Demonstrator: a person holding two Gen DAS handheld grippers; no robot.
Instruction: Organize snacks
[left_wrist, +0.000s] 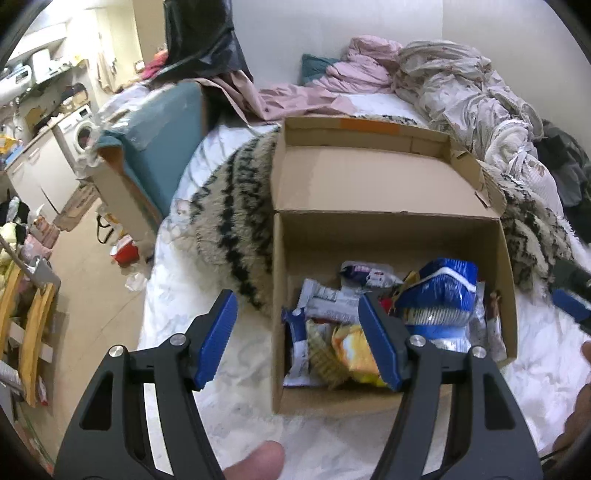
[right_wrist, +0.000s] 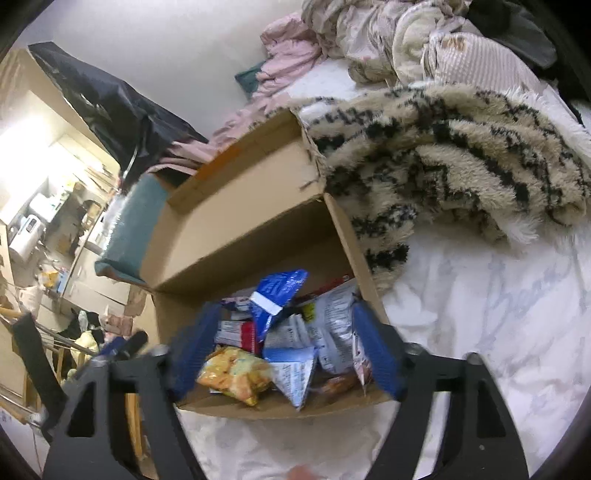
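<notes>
An open cardboard box sits on a white bed and holds several snack packets: a blue bag, a yellow bag and silver wrappers. My left gripper is open and empty, above the box's near left corner. My right gripper is open and empty, hovering over the snacks in the box: the blue bag, the yellow bag and silver packets. Its tip shows at the right edge of the left wrist view.
A furry beige and black blanket lies against the box's left and far sides; it also shows in the right wrist view. Crumpled bedding lies behind. A teal-covered box stands beside the bed. The floor at left is cluttered.
</notes>
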